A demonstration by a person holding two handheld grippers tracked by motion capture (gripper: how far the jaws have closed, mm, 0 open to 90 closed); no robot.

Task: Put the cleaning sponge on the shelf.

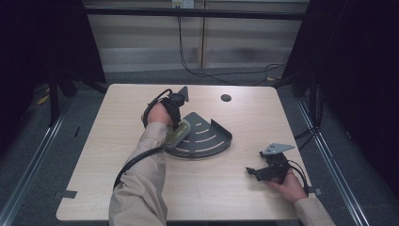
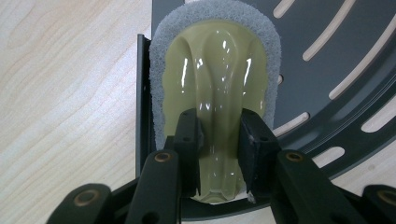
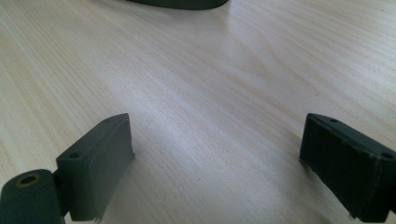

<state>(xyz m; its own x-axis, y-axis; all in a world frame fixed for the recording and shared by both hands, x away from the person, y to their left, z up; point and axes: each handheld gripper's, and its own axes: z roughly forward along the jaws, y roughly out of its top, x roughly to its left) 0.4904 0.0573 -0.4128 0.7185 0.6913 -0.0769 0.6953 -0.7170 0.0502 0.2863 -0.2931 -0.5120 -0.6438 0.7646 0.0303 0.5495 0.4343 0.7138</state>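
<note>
Pinching the glossy olive handle of a scrubber, the left gripper has a jaw on each side of its ridge; the grey foam pad lies on the dark slotted tray, against its straight wall. On the table, the right gripper rests with jaws spread wide, at about four o'clock from the tray, well apart.

No writing, label, brand mark or number can be read anywhere in these views. The desk, the dark slotted corner tray and the pale green scrubbing pad carry plain surfaces. The small fitting on the far wall is too small and blurred to read.
</note>
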